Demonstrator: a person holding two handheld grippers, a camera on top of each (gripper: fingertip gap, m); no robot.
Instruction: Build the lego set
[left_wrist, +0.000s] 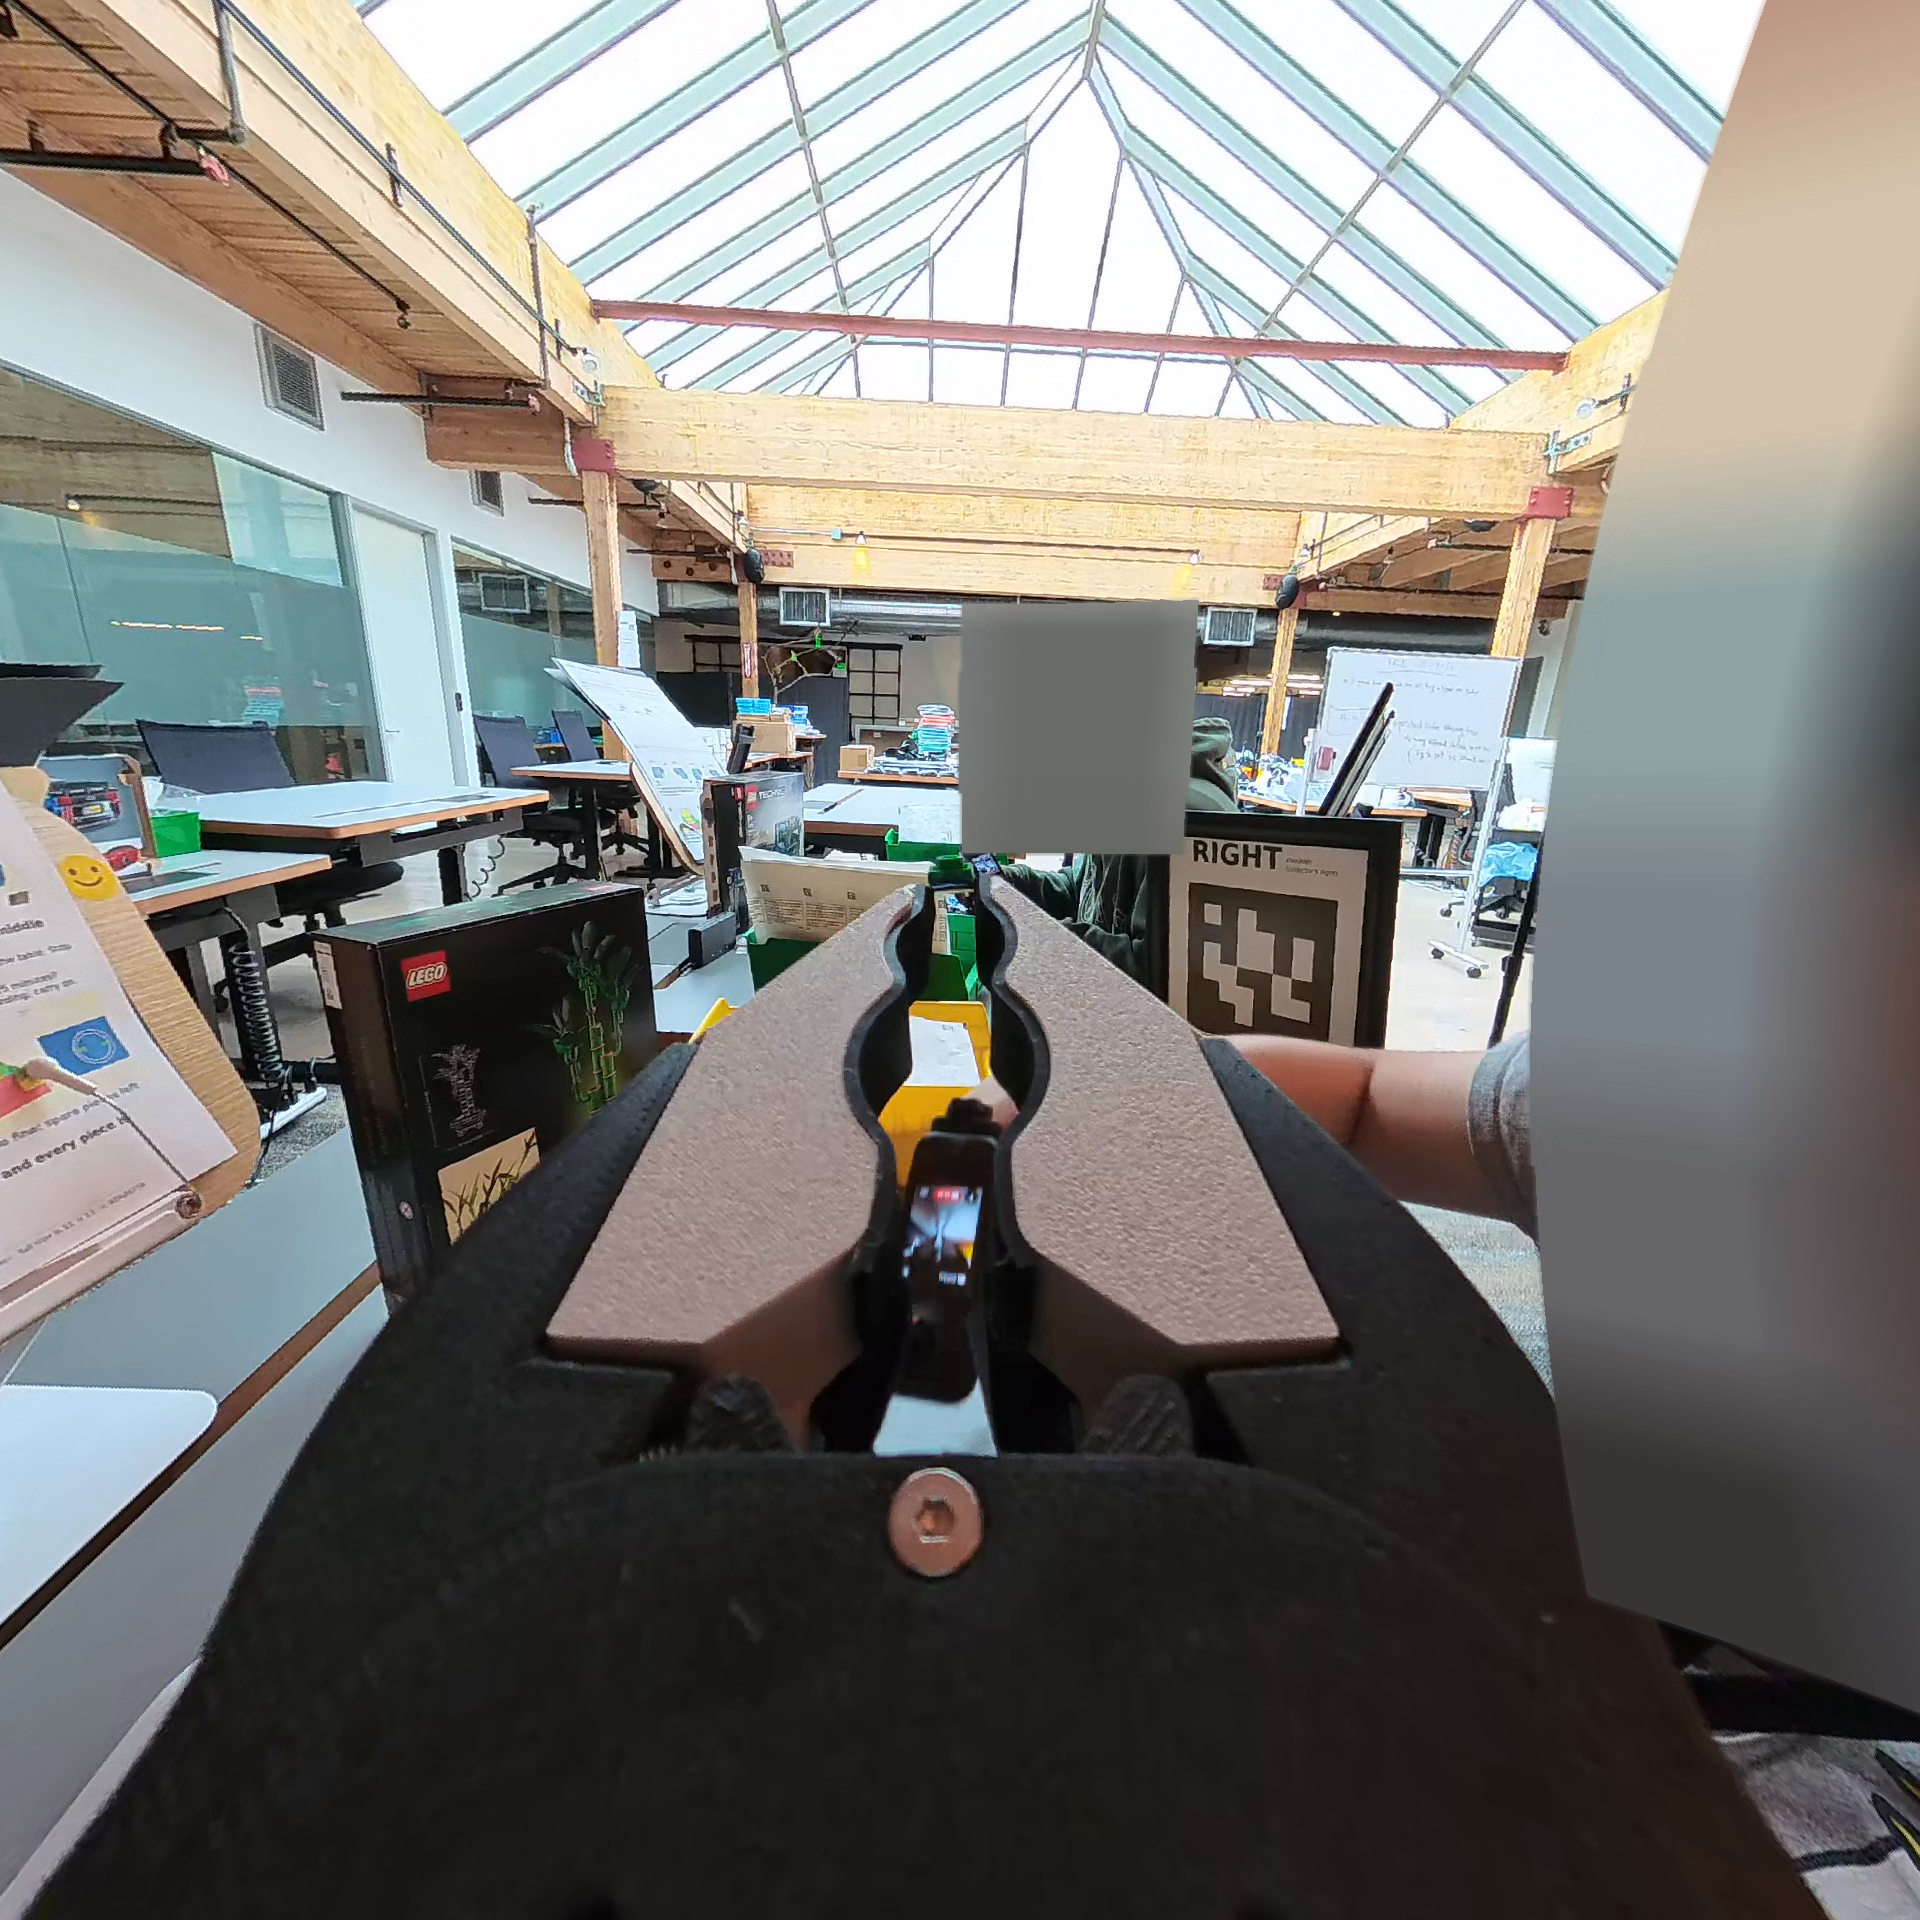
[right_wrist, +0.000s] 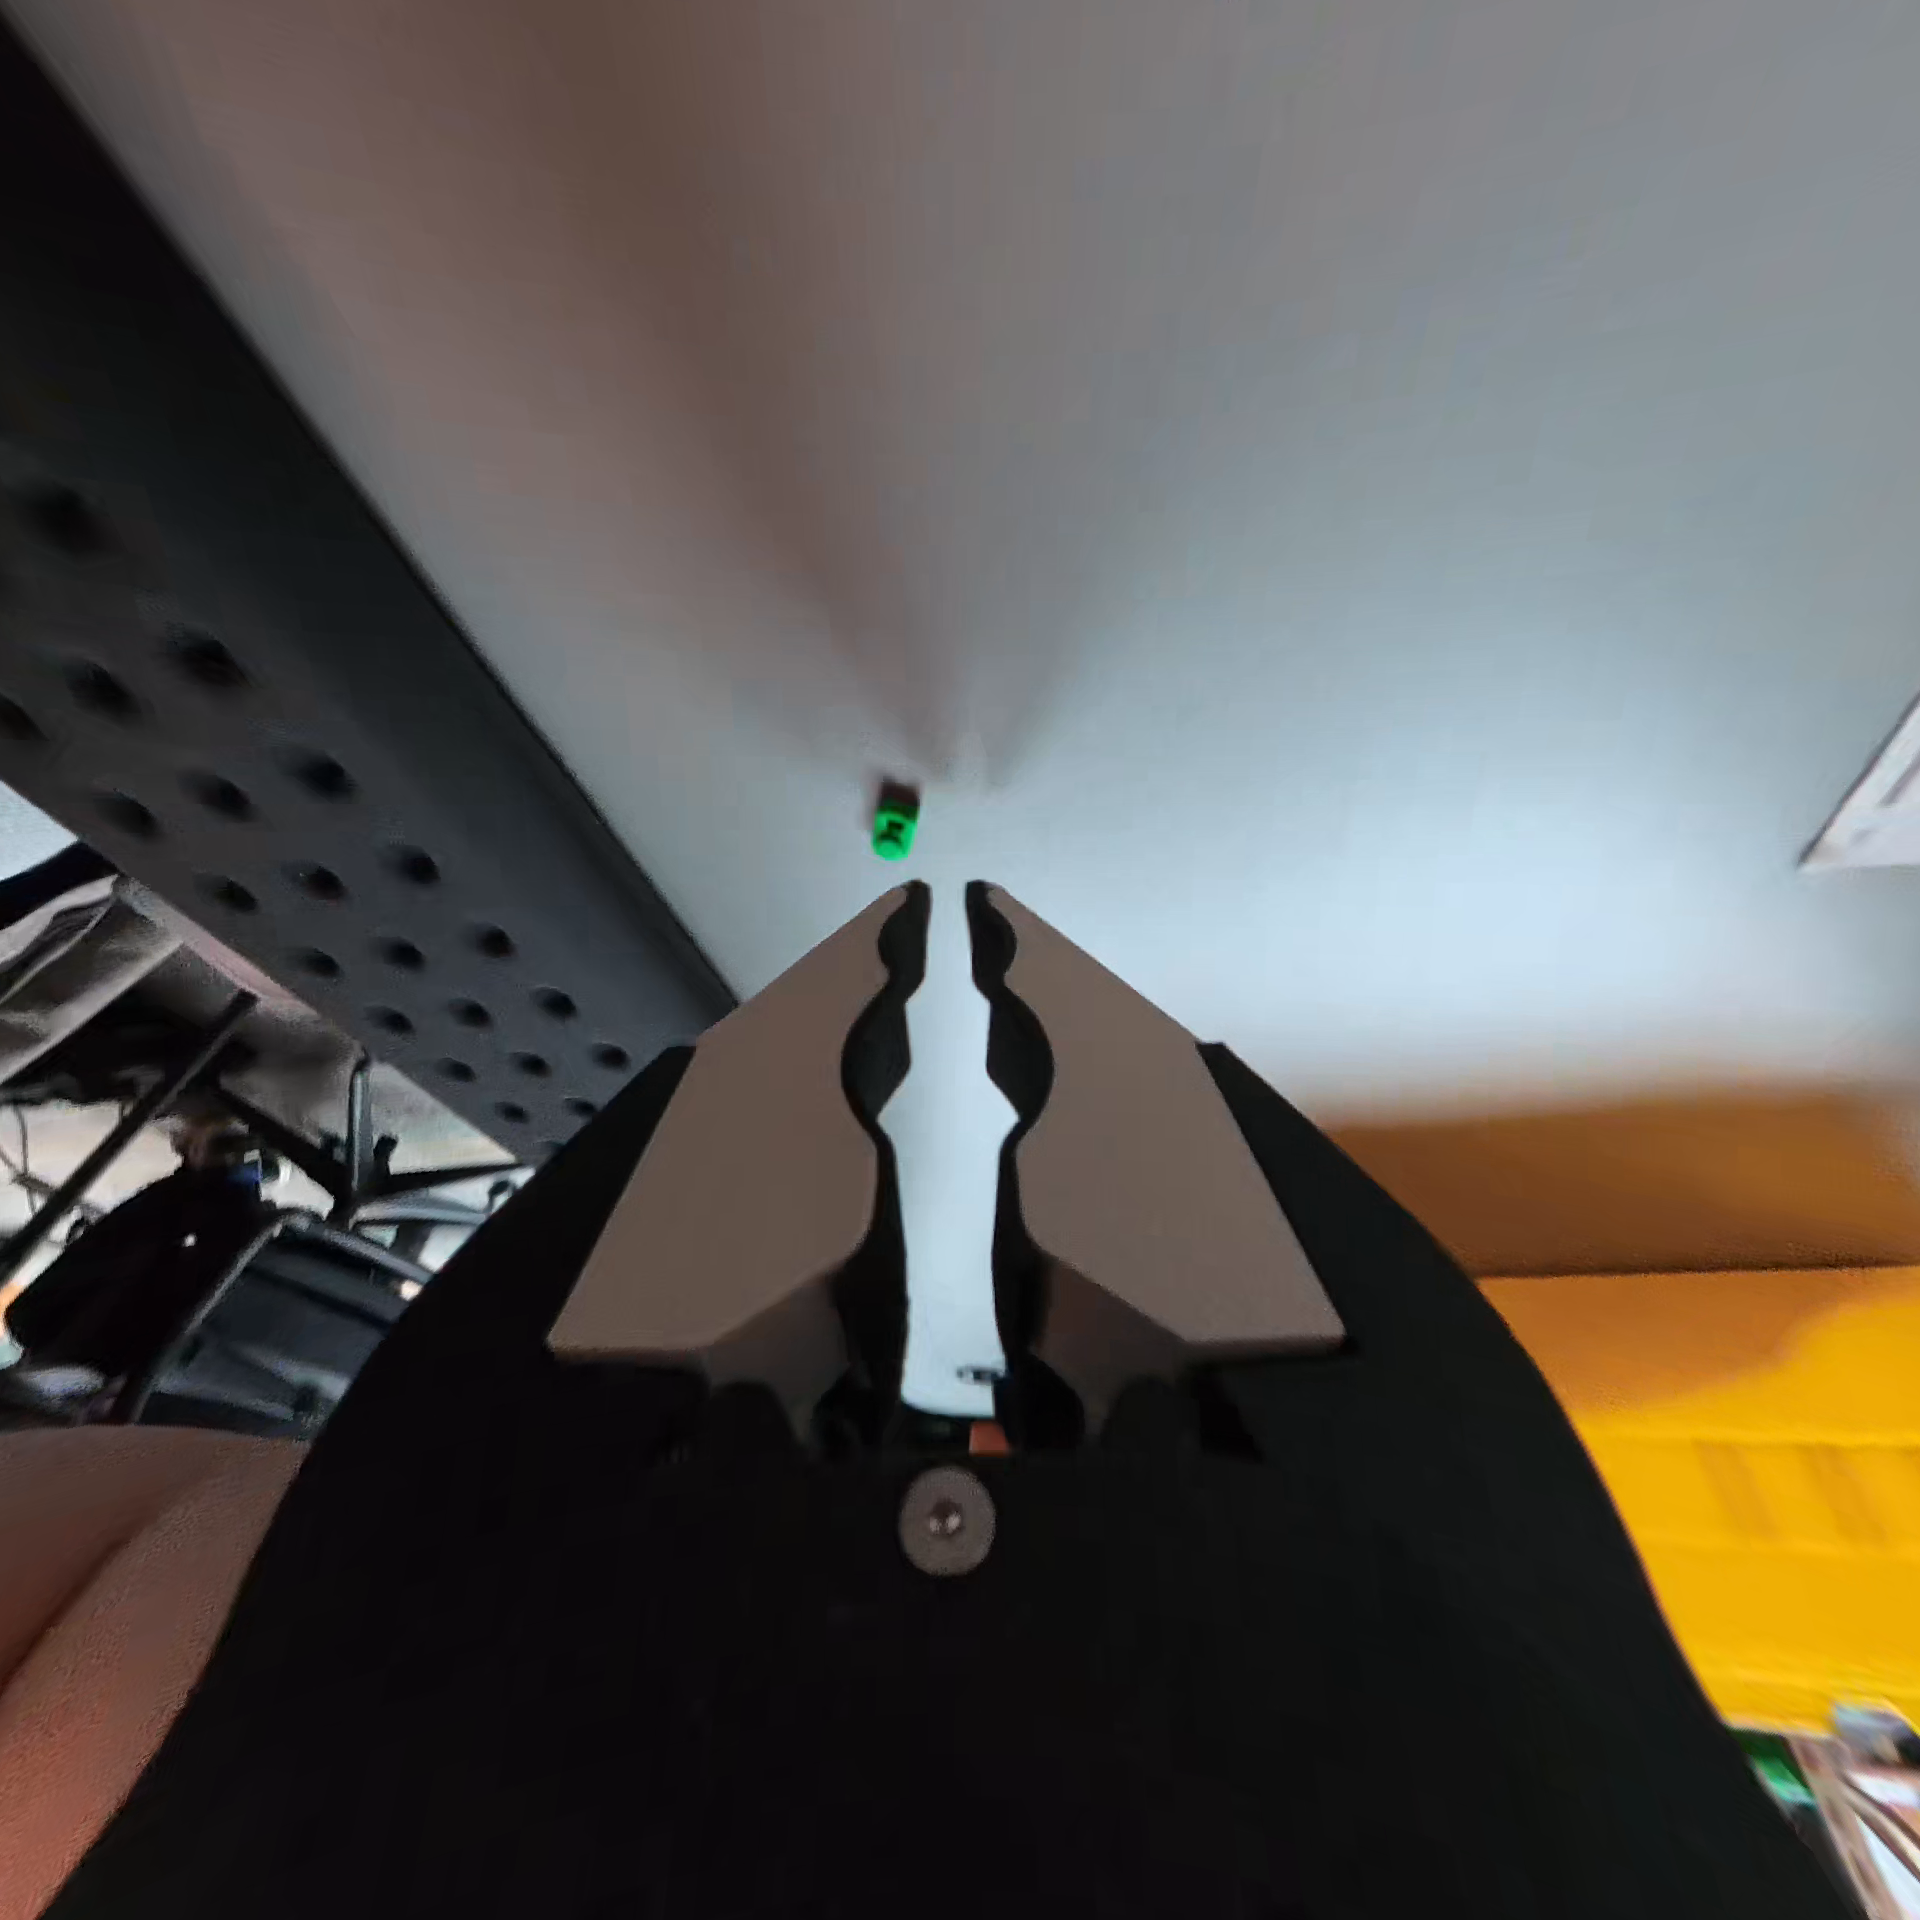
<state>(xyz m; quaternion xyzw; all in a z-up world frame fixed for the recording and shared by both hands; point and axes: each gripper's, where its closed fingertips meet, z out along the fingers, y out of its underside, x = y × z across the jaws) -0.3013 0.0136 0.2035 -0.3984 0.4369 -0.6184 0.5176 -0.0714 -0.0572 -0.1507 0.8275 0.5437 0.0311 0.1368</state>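
One green piece (right_wrist: 896, 821), seemingly just beyond right gripper (right_wrist: 943, 888) tips

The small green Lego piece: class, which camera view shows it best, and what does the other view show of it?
The right wrist view: the small green Lego piece lies on the white tabletop just ahead of the right gripper. It cannot be picked out in the left wrist view.

One green lego piece (right_wrist: 895, 831) on white tabletop (right_wrist: 1351, 727) — two grippers, left (left_wrist: 978, 896) and right (right_wrist: 944, 896). One black lego box (left_wrist: 499, 1060), one yellow bin (left_wrist: 925, 1091) — two whiteboards.
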